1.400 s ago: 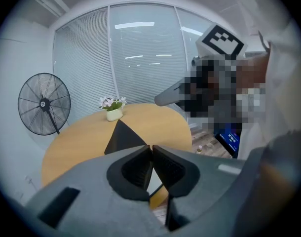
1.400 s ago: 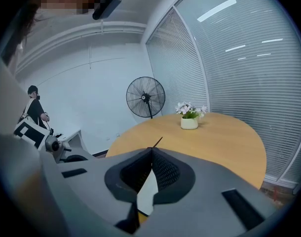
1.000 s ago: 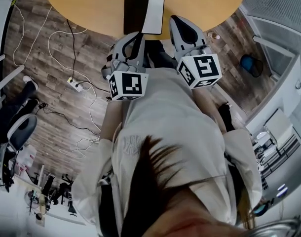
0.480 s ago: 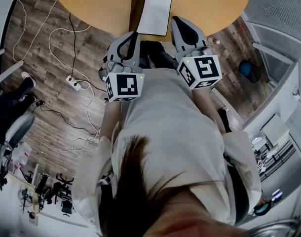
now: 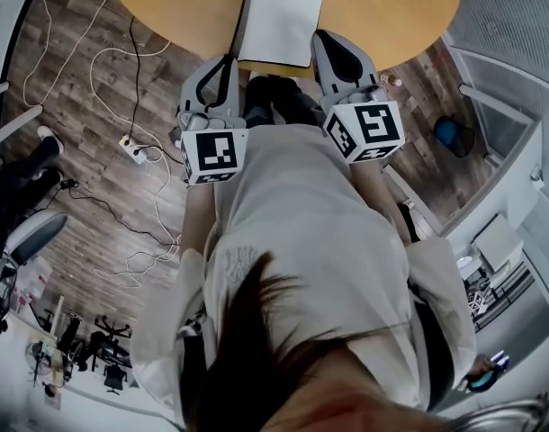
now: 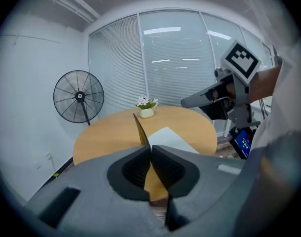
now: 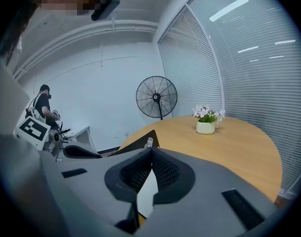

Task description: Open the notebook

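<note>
The notebook [image 5: 279,21] lies at the near edge of the round wooden table [image 5: 391,7]; a white page [image 6: 169,138] faces up. Its dark cover [image 6: 141,130] stands nearly upright, edge-on in the left gripper view. My left gripper [image 6: 151,148] is shut on that cover's near edge; the head view shows it [image 5: 228,63] left of the page. My right gripper [image 5: 321,36] sits at the page's near right corner with its tips together [image 7: 151,151]. White page shows in the gap below them. Whether it pinches the page I cannot tell. The cover [image 7: 140,144] rises to its left.
A small pot of flowers [image 7: 206,126] stands on the far side of the table, and a standing fan [image 6: 79,97] is behind it. Cables and a power strip [image 5: 135,147] lie on the wooden floor to the left. A person [image 7: 42,105] sits at a desk far off.
The left gripper has moved left with the cover, which has swung up from leaning over the page to nearly upright. More white page shows now. The right gripper has stayed at the notebook's right corner.
</note>
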Demonstrator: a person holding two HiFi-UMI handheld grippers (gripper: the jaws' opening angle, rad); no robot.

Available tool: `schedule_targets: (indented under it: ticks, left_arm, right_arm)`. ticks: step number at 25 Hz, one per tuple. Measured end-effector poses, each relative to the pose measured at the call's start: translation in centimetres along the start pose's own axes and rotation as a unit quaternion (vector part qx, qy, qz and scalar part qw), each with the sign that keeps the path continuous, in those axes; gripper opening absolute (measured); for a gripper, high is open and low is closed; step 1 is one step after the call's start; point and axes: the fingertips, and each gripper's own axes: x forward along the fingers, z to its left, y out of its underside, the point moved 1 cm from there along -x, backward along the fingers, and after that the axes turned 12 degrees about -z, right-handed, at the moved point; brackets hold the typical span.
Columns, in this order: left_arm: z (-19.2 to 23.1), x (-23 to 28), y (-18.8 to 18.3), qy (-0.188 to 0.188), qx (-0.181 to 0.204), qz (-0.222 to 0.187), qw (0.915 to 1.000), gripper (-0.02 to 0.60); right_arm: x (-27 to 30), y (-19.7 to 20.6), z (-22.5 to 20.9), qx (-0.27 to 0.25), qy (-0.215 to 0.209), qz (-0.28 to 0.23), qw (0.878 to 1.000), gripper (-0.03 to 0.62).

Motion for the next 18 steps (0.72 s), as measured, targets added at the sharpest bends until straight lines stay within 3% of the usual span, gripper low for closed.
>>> schedule_targets:
  ticks: [18]
  left_arm:
    - [5.9, -1.6, 4.4, -0.090, -0.081, 0.025, 0.9924, 0.031]
  right_arm:
    - [0.4, -0.4, 0.8, -0.012, -0.004, 0.002, 1.000, 0.002]
